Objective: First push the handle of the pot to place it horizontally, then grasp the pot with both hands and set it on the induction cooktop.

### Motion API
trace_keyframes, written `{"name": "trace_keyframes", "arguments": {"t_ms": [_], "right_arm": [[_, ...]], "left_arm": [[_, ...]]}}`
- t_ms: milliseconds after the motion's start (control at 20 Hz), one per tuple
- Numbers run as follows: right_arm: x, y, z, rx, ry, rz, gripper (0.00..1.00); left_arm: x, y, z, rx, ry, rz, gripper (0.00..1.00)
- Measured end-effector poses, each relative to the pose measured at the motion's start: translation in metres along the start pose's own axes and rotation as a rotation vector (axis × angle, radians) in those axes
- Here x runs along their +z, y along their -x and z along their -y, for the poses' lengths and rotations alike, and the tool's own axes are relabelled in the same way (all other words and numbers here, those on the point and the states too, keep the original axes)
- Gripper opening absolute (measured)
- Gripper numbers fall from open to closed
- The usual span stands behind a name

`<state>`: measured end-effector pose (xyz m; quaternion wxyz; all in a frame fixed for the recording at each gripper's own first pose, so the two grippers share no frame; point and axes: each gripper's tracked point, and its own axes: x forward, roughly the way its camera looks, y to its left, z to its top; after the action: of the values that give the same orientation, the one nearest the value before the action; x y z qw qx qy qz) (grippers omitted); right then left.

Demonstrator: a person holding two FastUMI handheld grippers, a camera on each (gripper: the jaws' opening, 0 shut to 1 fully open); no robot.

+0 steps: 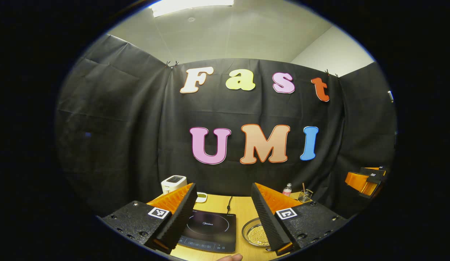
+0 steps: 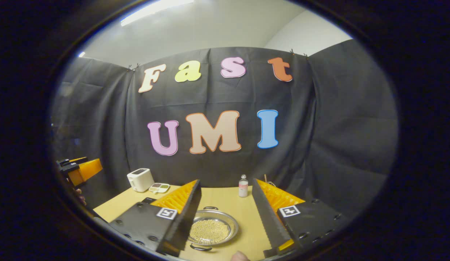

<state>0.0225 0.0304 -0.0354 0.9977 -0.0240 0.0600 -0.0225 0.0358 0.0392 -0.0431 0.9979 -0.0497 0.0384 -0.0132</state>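
A shallow metal pot (image 2: 212,228) holding small golden beads sits on the wooden table (image 2: 243,217), one loop handle on its far side and one on its near side. My right gripper (image 2: 226,183) hovers open above it, and the pot lies low between the fingers without touching them. In the left gripper view the pot (image 1: 254,232) is partly hidden behind one finger. The black induction cooktop (image 1: 210,226) lies just left of the pot, under my open left gripper (image 1: 223,188). Each gripper also appears far off: the right gripper (image 1: 368,179) and the left gripper (image 2: 80,170).
A white toaster (image 2: 140,179) and a small dish (image 2: 159,187) stand at the table's back left. A small bottle (image 2: 243,186) stands at the back centre, with a wire holder (image 1: 305,195) beside it. A fingertip (image 2: 239,256) pokes in at the near edge.
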Motion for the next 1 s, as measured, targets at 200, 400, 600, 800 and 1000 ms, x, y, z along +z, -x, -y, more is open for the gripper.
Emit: {"name": "trace_keyframes", "arguments": {"t_ms": [200,400,600,800,1000], "right_arm": [[-0.009,-0.005,-0.018,0.021,-0.024,-0.04,0.58],[-0.033,-0.013,-0.041,0.04,-0.053,-0.126,0.07],[-0.078,-0.017,-0.077,0.137,-0.096,-0.297,0.03],[-0.117,-0.014,-0.104,0.209,-0.164,-0.434,0.03],[-0.172,-0.021,-0.111,0.192,-0.259,-0.618,0.03]], "left_arm": [[-0.004,0.006,-0.017,0.021,-0.012,-0.017,0.87],[-0.011,0.009,-0.029,0.013,-0.017,-0.027,0.87],[-0.025,0.012,-0.041,-0.002,0.012,-0.066,0.91],[-0.033,0.01,-0.051,-0.019,0.016,-0.078,0.91],[-0.043,0.002,-0.068,0.017,0.048,-0.1,0.91]]}}
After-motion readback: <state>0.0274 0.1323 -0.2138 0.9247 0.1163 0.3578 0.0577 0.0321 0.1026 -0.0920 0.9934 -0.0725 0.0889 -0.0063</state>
